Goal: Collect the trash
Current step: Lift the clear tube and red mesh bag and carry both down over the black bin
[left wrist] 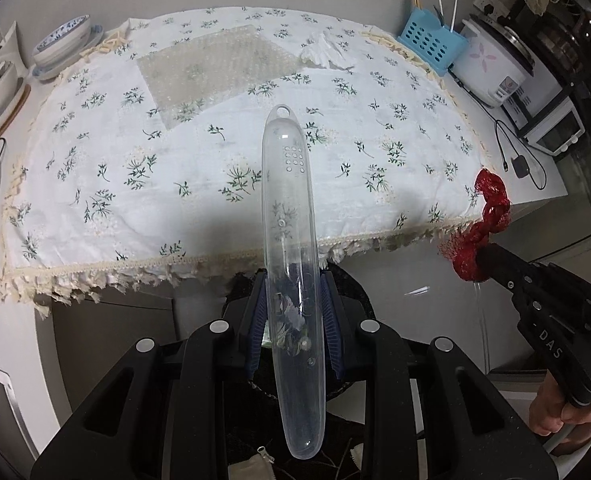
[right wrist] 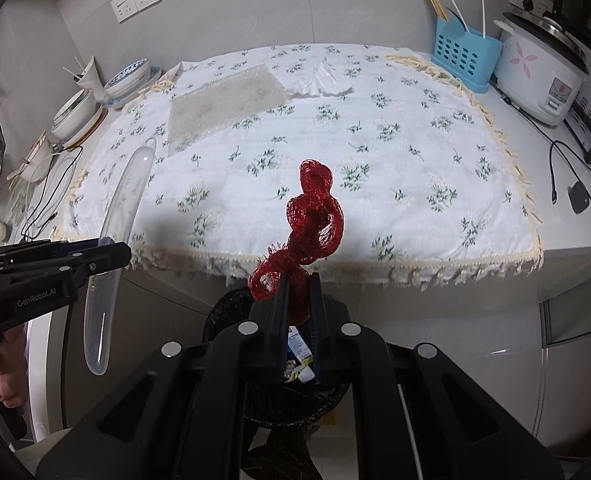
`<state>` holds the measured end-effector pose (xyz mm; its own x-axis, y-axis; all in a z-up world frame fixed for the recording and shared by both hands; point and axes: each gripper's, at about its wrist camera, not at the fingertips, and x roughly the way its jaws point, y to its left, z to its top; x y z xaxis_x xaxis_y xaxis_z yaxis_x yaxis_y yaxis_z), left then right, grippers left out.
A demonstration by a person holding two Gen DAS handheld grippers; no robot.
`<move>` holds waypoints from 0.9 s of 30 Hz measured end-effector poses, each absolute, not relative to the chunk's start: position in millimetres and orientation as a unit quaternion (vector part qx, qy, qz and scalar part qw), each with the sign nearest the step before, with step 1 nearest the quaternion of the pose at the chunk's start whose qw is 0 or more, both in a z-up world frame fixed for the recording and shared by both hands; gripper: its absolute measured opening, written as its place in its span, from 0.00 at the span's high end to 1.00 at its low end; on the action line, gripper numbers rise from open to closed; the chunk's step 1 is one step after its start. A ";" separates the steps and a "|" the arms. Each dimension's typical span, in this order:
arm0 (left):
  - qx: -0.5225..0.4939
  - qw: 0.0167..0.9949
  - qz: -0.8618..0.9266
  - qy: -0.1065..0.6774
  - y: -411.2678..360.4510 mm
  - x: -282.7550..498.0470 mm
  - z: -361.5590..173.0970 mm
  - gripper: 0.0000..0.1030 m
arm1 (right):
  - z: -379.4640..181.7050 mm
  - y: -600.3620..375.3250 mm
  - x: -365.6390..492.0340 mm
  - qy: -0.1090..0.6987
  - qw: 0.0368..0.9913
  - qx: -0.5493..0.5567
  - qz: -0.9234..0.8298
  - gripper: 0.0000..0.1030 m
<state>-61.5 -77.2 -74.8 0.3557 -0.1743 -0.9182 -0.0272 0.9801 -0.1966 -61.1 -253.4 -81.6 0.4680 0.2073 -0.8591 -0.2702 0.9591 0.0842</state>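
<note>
My left gripper (left wrist: 293,292) is shut on a long clear plastic case (left wrist: 289,216), held in front of the table's near edge; it also shows in the right wrist view (right wrist: 113,236). My right gripper (right wrist: 298,294) is shut on a twisted red mesh net (right wrist: 309,220), seen in the left wrist view (left wrist: 481,224) at the right. Both hang over a black trash bin (right wrist: 231,304) holding some wrappers. A sheet of bubble wrap (left wrist: 211,68) and a crumpled white tissue (left wrist: 325,50) lie on the floral tablecloth (left wrist: 199,184).
Bowls and plates (left wrist: 61,42) stand at the far left. A blue utensil basket (left wrist: 431,42), a rice cooker (left wrist: 495,68) and a toaster oven (left wrist: 551,128) stand at the right. Cables (left wrist: 515,156) lie on the counter on the right, others on the left.
</note>
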 end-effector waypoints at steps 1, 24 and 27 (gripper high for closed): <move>-0.089 0.817 -0.044 0.568 -78.3 -63.1 -77.7 0.75 | -85.0 -254.3 -63.8 0.499 0.855 -0.031 0.141 0.92; -0.104 0.793 -0.048 0.599 -96.1 -97.8 -179.2 0.75 | -190.8 -263.1 -93.0 0.559 0.815 -0.036 0.151 0.92; -0.101 0.787 -0.045 0.607 -98.2 -100.2 -191.6 0.75 | -200.7 -261.6 -91.2 0.564 0.811 -0.037 0.149 0.92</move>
<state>-100.2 -98.2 -191.6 0.2601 -0.1941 -0.9459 -0.0515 0.9754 -0.2143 -91.2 -261.6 -200.7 0.3187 0.2013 -0.9262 -0.2837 0.9526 0.1094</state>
